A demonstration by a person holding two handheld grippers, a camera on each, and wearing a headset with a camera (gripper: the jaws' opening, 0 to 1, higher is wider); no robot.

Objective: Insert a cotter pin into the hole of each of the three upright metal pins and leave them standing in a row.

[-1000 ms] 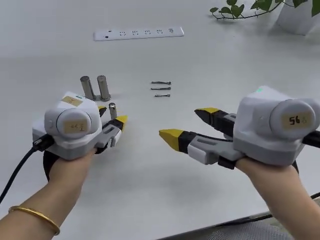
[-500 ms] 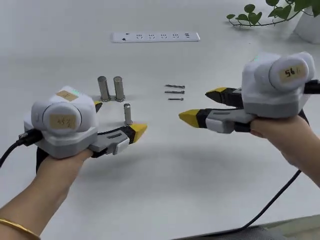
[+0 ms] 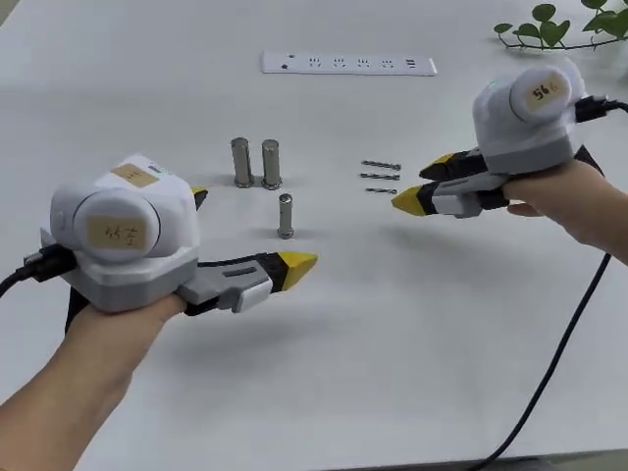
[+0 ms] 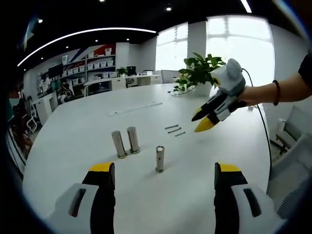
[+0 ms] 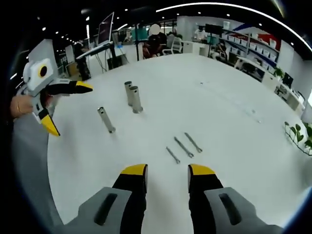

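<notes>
Since a second ago the right gripper (image 3: 417, 186) has travelled forward to the three cotter pins (image 3: 380, 178), while the left gripper (image 3: 255, 227) has backed off the single metal pin (image 3: 286, 215). Those cotter pins lie side by side on the white table (image 3: 392, 324), just ahead of the right gripper's tips and untouched. Its jaws stand a little apart, holding nothing. The single metal pin stands upright just ahead of the left gripper's wide-spread, empty jaws, centred between them. Beyond it the two other metal pins (image 3: 255, 163) stand close together, and farther off lies a power strip (image 3: 348, 64).
</notes>
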